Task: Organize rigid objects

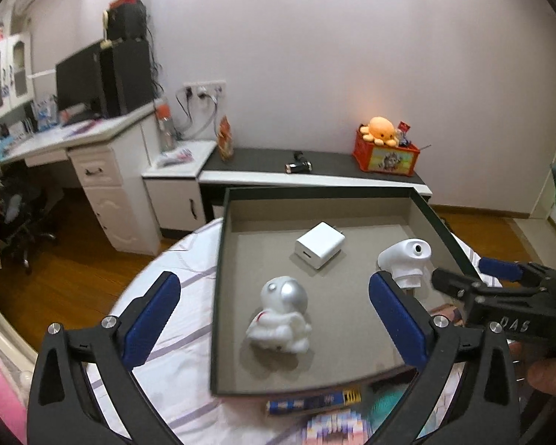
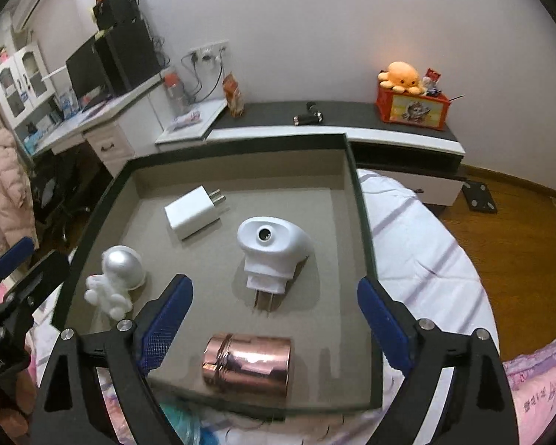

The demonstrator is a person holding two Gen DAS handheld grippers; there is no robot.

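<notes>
Copper canister [image 2: 246, 365] lies in tray [image 2: 356, 170] between open right claw [image 2: 274, 319] jaws.

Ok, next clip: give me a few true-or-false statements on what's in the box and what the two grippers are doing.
1. The astronaut figurine lies inside the box. True.
2. The copper-coloured canister stands upright. False: it lies on its side near the box's front edge.
3. The white USB charger is stacked on the white plug-in device. False: they lie apart on the box floor.
4. The right gripper is open and holds nothing. True.
5. The left gripper is clamped on the astronaut figurine. False: its jaws stand wide apart, clear of it.
</notes>
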